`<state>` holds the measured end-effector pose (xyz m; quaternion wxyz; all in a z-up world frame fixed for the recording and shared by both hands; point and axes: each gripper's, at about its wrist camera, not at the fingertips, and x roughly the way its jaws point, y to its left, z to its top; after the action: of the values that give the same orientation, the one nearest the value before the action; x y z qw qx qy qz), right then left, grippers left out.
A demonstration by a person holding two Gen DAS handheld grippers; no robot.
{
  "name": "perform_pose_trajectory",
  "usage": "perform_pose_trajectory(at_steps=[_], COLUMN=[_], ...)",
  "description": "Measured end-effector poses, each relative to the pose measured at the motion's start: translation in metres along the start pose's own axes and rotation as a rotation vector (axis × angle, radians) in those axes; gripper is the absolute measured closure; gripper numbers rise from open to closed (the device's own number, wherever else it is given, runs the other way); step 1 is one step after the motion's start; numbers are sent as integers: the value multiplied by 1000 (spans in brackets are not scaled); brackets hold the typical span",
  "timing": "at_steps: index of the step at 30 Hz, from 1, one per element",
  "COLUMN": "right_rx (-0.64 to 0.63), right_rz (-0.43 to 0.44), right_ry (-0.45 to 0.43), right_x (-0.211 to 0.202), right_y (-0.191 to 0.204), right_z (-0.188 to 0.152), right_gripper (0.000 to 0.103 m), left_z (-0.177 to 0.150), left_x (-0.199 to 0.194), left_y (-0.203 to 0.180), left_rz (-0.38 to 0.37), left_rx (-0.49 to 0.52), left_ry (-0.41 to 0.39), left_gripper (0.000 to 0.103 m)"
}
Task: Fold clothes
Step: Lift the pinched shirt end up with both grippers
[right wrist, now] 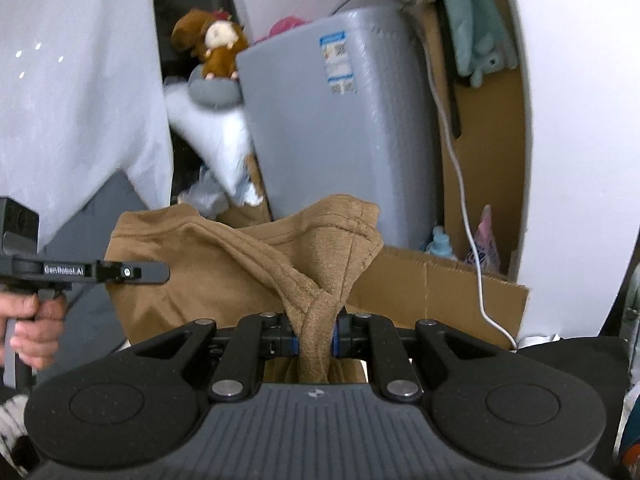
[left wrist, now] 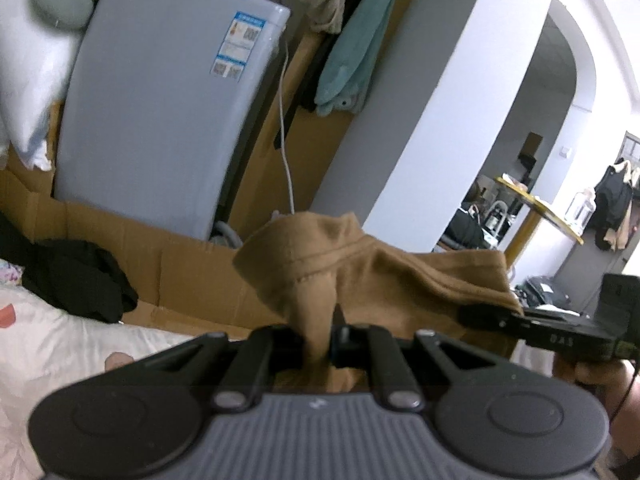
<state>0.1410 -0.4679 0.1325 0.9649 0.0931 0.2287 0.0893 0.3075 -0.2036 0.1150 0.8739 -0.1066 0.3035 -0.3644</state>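
Observation:
A tan-brown fleece garment (left wrist: 352, 264) hangs in the air, stretched between both grippers. My left gripper (left wrist: 320, 344) is shut on a bunched fold of its hemmed edge. In the right wrist view my right gripper (right wrist: 316, 340) is shut on another bunched fold of the same brown garment (right wrist: 224, 264), whose stitched hem rises above the jaws. Each view shows the other gripper: the right gripper (left wrist: 480, 316) clamps the cloth's far corner at the right, and the left gripper (right wrist: 156, 272) reaches in from the left, held by a hand (right wrist: 28, 324). The garment's lower part is hidden behind the gripper bodies.
A grey appliance (left wrist: 156, 120) with a blue label leans behind flattened cardboard (left wrist: 180, 264). A white cable (left wrist: 286, 152) hangs beside it. A bed with pale bedding (left wrist: 60, 340) and a black garment (left wrist: 80, 280) lies at the left. Teal cloth (left wrist: 352, 52) hangs above. A doorway (left wrist: 540, 160) opens at the right.

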Motion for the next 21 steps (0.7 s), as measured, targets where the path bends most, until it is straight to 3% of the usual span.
perform_pose_trajectory(at_steps=[6,10,16,21], right_rx=[-26,-26,-88,-129], right_rz=[-76,-112,-104,-112], right_ry=[-120,-153,-107,-13], right_x=[-40,-53,-42,-28], right_y=[15,13,1,-1], right_z=[0,-8,-31,-45], right_gripper=[88,88,88,88], left_z=[4,-3,-22,-32], left_x=[-10,-15,-12,-4], left_y=[-20,-26,-29,-33], left_rz=[-37,-89,-44,-22], left_rx=[12,0,-2,55], left_ry=[-47,-59,-6,39], left_gripper=[95,95,95,95])
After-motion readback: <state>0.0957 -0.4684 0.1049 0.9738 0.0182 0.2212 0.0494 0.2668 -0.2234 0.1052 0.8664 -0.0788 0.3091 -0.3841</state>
